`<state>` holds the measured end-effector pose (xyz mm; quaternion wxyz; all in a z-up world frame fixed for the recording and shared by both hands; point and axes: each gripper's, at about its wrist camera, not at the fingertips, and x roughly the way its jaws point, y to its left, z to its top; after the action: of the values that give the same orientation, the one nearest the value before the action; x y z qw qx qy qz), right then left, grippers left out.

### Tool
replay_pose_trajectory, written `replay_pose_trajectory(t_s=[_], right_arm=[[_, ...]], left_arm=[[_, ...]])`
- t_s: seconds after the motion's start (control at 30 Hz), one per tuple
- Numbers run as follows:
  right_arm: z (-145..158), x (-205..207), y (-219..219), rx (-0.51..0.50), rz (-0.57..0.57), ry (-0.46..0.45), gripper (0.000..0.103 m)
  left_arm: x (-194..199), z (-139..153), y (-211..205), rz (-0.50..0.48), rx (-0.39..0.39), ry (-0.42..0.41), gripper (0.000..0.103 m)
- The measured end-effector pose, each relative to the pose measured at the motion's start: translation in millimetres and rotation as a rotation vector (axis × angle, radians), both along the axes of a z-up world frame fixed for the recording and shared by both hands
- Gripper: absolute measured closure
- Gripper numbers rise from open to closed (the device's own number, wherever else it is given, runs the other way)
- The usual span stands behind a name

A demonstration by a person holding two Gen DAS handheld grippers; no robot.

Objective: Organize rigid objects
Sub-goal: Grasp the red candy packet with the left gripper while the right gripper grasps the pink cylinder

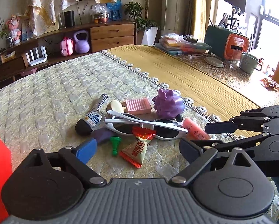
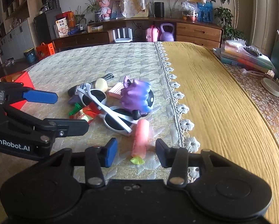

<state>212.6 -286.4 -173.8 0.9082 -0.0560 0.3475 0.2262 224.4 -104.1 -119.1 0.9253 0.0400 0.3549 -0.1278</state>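
Your right gripper (image 2: 136,152) straddles the pink tube (image 2: 141,139), unclenched (pads clear); white sunglasses (image 2: 109,110) crowd it; left gripper (image 1: 137,149) released over the candy (image 1: 136,152).

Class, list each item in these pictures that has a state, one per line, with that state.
white sunglasses: folded, lying on the pile
candy: wrapped, lying flat
pink tube: lying flat, between the right claw's fingers
left claw: open, empty
right claw: open, not yet pressing
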Motion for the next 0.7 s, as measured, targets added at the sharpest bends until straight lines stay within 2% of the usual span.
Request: replay_pose_trajectory(t_s=[0.13, 0.23, 0.3, 0.5, 0.7], right_arm=[[-1, 0, 0, -0.001, 0.015, -0.009, 0.063], [-1, 1, 0, -0.009, 0.021, -0.015, 0.064], [-1, 2, 1, -0.013, 0.025, -0.017, 0.065], [-1, 2, 7, -0.045, 0.019, -0.028, 0.067], [-1, 1, 9, -0.051, -0.022, -0.033, 0.082]], left_arm=[[3, -3, -4, -0.026, 0.006, 0.002, 0.025], [7, -6, -7, -0.038, 0.019, 0.012, 0.038], [10, -10, -8, -0.044, 0.026, 0.028, 0.051], [16, -19, -12, -0.045, 0.053, 0.045, 0.062], [17, -18, -11, -0.03, 0.064, 0.045, 0.073]])
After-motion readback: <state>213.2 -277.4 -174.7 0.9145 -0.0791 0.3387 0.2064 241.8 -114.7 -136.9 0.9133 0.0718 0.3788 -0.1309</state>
